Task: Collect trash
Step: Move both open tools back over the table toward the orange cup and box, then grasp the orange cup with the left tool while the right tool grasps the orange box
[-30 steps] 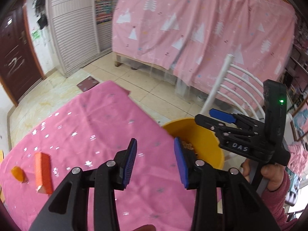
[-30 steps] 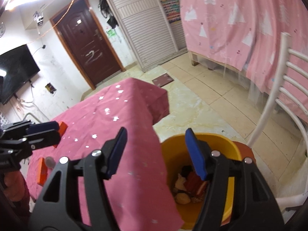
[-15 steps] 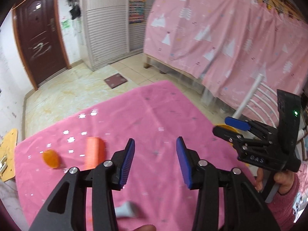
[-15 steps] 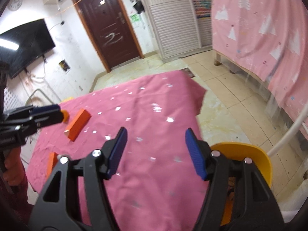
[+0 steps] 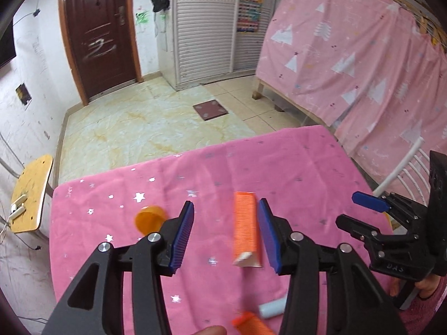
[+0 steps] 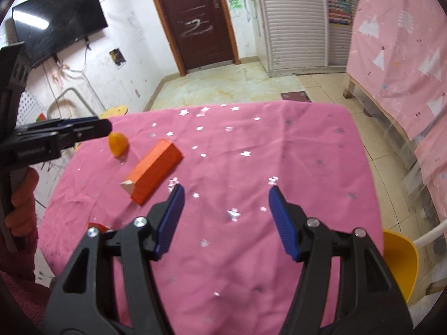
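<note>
Left wrist view: a pale blue-white cylinder point(image 5: 272, 308) and a second orange piece point(image 5: 251, 322) lie at the near table edge, partly behind the gripper frame; the right wrist view shows only a red-orange corner point(image 6: 96, 226) there. Right wrist view alone shows the yellow bin point(image 6: 401, 265) off the table's right edge, and a wall-mounted TV point(image 6: 58, 19).

Left gripper point(image 5: 226, 237): jaws have just been opening, nothing between the pads, which hang above the pink star-print tablecloth point(image 5: 293, 162). The orange box point(image 5: 246, 233), one white end toward the camera, appears just inside the right-hand pad point(image 5: 268, 236); contact cannot be told, and the box is motion-blurred. A small orange cap point(image 5: 149, 219) sits left of the left-hand pad.

Right gripper point(image 6: 226, 220): jaws apart, empty, over bare cloth. The box point(image 6: 156, 171) lies up and left of it, well apart; the cap point(image 6: 118, 143) farther left, near the left gripper's tip.

Around: a white chair point(image 5: 402, 170) beside the table on the right, a wooden stool point(image 5: 30, 192) to the left, a brown door point(image 6: 192, 19), a pink curtain point(image 5: 349, 64). Nothing lies between either gripper and the box.
</note>
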A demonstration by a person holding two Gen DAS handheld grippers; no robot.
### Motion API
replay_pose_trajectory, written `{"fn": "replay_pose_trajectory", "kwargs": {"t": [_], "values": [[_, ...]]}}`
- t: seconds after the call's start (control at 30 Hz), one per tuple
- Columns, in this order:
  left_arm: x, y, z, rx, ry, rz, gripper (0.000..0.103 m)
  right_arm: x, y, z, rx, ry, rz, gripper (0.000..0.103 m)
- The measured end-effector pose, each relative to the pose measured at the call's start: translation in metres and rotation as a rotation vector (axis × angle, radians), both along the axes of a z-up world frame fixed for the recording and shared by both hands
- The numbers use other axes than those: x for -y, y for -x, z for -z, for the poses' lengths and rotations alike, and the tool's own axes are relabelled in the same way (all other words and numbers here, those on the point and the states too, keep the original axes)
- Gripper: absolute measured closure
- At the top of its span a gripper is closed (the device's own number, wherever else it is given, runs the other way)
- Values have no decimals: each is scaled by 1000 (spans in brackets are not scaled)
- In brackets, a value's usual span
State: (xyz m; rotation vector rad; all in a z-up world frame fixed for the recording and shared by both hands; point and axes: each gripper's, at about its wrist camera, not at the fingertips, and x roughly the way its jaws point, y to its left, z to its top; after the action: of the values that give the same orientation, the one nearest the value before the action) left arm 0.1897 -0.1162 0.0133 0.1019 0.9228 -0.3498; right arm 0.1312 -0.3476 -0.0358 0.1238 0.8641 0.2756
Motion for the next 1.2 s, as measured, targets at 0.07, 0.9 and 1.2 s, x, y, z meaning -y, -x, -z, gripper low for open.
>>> {"fn": "replay_pose_trajectory", "kwargs": {"t": [0.07, 0.9, 1.2], "values": [[-11, -7, 5, -5, 0, -20, 60, -10, -5, 0, -8, 8, -16, 43], [-72, -63, 76, -154, 23, -154, 54, -128, -42, 20, -85, 112, -171, 32], [-68, -56, 80, -156, 16, -145, 70, -137, -45, 28, -101, 143, -155, 32]]}}
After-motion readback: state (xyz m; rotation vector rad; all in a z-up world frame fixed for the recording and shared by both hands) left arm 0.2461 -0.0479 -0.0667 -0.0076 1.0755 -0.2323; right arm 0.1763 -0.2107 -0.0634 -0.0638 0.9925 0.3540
